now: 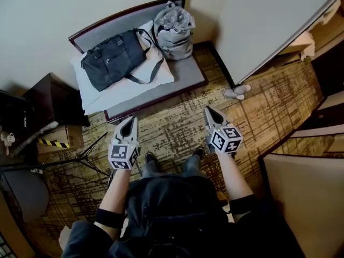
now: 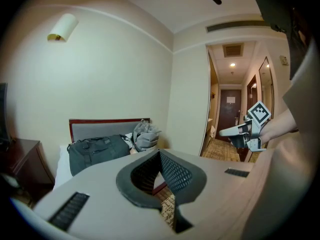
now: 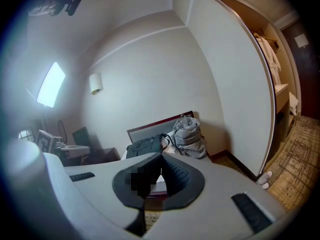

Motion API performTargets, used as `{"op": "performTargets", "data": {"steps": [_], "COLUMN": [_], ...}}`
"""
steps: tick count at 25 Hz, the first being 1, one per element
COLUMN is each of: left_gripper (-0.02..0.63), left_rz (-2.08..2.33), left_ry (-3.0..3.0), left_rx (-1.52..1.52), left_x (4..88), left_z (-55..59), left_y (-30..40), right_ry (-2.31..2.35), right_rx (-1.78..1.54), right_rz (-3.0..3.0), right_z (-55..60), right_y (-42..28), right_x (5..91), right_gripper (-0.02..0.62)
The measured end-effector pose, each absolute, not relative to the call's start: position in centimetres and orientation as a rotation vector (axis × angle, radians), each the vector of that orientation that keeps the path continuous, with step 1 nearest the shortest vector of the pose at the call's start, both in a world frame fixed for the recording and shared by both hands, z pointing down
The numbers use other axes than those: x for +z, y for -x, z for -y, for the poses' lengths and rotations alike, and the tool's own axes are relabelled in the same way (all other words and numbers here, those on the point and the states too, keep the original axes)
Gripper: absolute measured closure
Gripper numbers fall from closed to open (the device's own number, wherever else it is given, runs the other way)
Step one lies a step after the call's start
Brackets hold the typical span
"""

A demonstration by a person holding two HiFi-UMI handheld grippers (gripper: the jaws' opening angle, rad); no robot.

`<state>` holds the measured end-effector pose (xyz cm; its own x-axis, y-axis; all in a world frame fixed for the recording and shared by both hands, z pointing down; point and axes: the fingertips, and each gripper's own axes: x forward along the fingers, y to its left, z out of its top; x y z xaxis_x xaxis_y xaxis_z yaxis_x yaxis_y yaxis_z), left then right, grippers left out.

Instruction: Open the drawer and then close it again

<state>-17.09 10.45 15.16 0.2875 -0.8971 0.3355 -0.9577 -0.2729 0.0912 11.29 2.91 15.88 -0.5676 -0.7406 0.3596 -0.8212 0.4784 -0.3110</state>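
Head view: person stands on patterned carpet [image 1: 177, 125], left gripper [image 1: 130, 120] and right gripper [image 1: 209, 112] both held out ahead, well apart, pointing toward a padded seat [image 1: 188, 74] against the wall. Left gripper view: fingers closed tip to tip, nothing between them. Right gripper view: same, fingers shut and empty; part of one pad is under a mosaic patch. On the seat: dark duffel bag [image 1: 110, 58] lying on a white cushion [image 1: 156, 71], grey backpack [image 1: 173, 31] upright just beside it, at the end nearer the closet door [image 1: 263, 26]. Pair of pale slippers [image 1: 236, 92] on the carpet at the foot of that door. Drawer: can't pick one out in any view. Only candidate furniture is a dark wooden cabinet [image 1: 51, 101] left of the seat, and its front isn't readable. Neither gripper touches it. Near the cabinet: cardboard box [image 1: 62, 138] with yellow-black tape, and thin tripod legs [image 1: 80, 157] across the carpet. Left gripper view also shows a wall lamp [image 2: 62, 27] above the seat and a corridor ending in a dark door [image 2: 230, 109].
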Motion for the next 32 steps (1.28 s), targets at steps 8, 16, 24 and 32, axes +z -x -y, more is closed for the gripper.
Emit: {"op": "performTargets", "data": {"steps": [8, 16, 24, 32], "left_gripper": [0.603, 0.603, 0.603, 0.603], "left_rz": [1.701, 1.73, 1.743, 1.764], "left_ry": [-2.26, -2.231, -2.201, -2.161], "left_rx": [0.315, 0.308, 0.318, 0.355], "left_x": [15.4, 15.7, 16.6, 17.0], "left_z": [-11.2, -11.6, -12.8, -15.2], "left_y": [17.2, 18.1, 20.3, 24.7], "right_ry": [-1.35, -1.325, -1.186, -0.82], "right_rx": [0.712, 0.712, 0.655, 0.328], "right_rz": [2.547, 2.547, 2.543, 2.539], "right_z": [-3.8, -4.0, -4.8, -5.6], "right_y": [-11.9, -11.1, -7.1, 2.5], "right_x": [16.4, 16.8, 18.7, 21.6], "right_gripper": [0.595, 0.595, 0.595, 0.592]}}
